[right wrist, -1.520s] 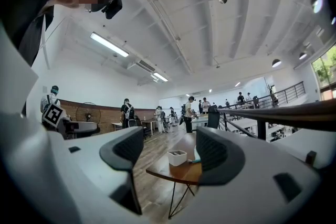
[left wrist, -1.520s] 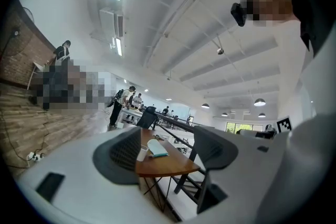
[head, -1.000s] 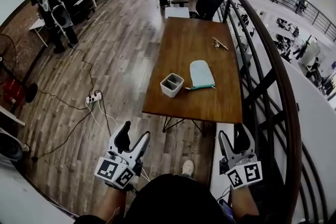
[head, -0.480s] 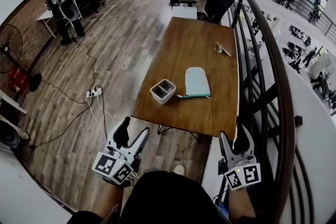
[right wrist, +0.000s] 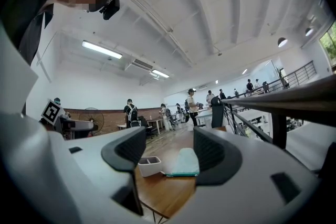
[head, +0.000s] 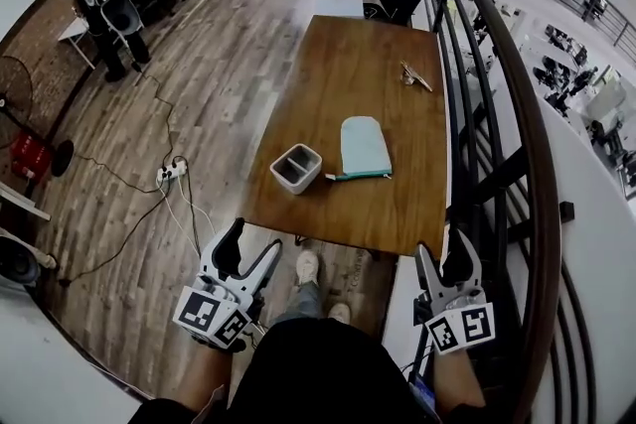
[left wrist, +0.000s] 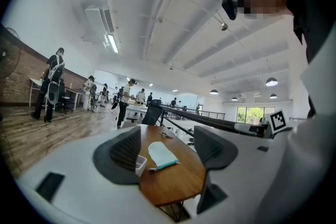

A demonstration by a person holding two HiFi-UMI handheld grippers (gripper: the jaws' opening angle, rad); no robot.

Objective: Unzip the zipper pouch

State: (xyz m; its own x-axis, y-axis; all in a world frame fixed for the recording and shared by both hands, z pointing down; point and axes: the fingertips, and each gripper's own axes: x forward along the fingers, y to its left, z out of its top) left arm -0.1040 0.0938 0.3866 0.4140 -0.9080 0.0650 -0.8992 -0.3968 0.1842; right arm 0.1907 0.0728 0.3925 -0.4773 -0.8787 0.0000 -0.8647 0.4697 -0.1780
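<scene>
The left gripper [head: 251, 248] hangs short of the near edge of the worktop [head: 360, 55], off its near left corner. Its jaws are apart with nothing between them.

On the worktop, a small grey box [head: 296, 168] stands close to the near edge, left of centre. Just to its right, with a gap between them, the pouch [head: 364, 144] lies flat in the near half of the worktop, toward the right edge. Its long axis runs from the near edge toward the far edge. The teal zipper [head: 360, 175] runs crosswise along its near end, parallel to the near edge. A thin tail sticks out at the zipper's left end. We judge it to be the pull, though it is too small to confirm.

The right gripper [head: 444, 258] hangs off the near right corner, jaws wide and empty, having just closed a little. We judge it slightly nearer the pouch. Both grippers must travel forward over the near edge to reach the zipper.
</scene>
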